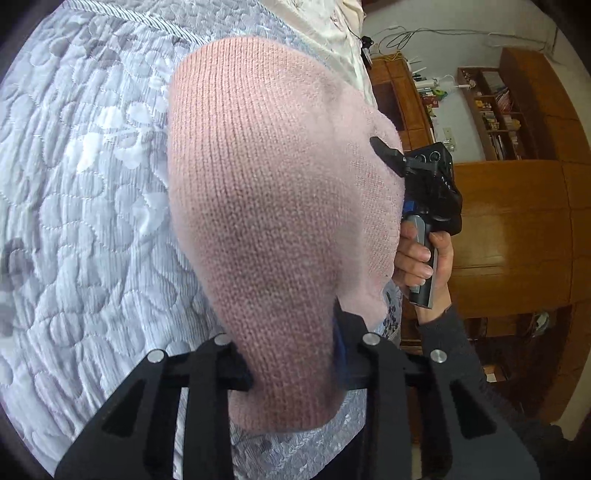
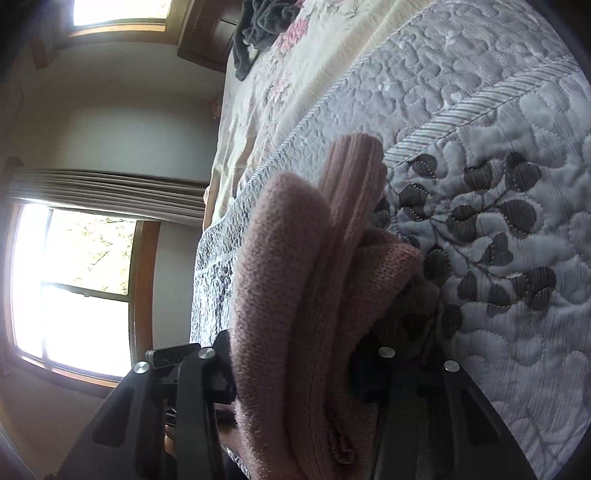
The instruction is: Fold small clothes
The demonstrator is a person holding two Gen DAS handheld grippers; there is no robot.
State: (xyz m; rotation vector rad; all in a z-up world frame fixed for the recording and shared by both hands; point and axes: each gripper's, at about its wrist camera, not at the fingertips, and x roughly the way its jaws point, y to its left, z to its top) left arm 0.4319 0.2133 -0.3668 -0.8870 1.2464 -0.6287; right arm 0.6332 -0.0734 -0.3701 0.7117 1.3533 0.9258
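1. Left wrist view:
   - Pink knitted garment (image 1: pixel 266 206) fills the middle of the frame, bulging up from between the left gripper (image 1: pixel 295 373) fingers, which are clenched on its lower edge.
   - Behind it lies a grey-white quilted bedspread (image 1: pixel 85 184) with a stitched petal pattern.
   - At the right edge of the knit sits the right gripper (image 1: pixel 384 153); one black fingertip (image 1: pixel 380 146) presses against the fabric, the other is hidden, so its grip cannot be told from this side.
   - A person's hand (image 1: pixel 424 254) holds that gripper's handle, with a dark sleeve (image 1: pixel 454 343) below it.
   - Wooden cabinets (image 1: pixel 517 221) and shelves stand beyond the bed.

2. Right wrist view:
   - The same pink knitted garment (image 2: pixel 303 280) is bunched in thick folds between the right gripper (image 2: pixel 295 373) fingers, which are closed tight on it; a ribbed edge (image 2: pixel 354 173) stands up at the top.
   - The garment hangs just above the quilted bedspread (image 2: pixel 498 129), here showing dark leaf shapes (image 2: pixel 491 221).
   - Farther along the bed lies a cream floral cover (image 2: pixel 280 85) with a dark crumpled cloth (image 2: pixel 262 26) on it.
   - Bright windows (image 2: pixel 74 280) and a pleated curtain (image 2: pixel 110 188) fill the left side.
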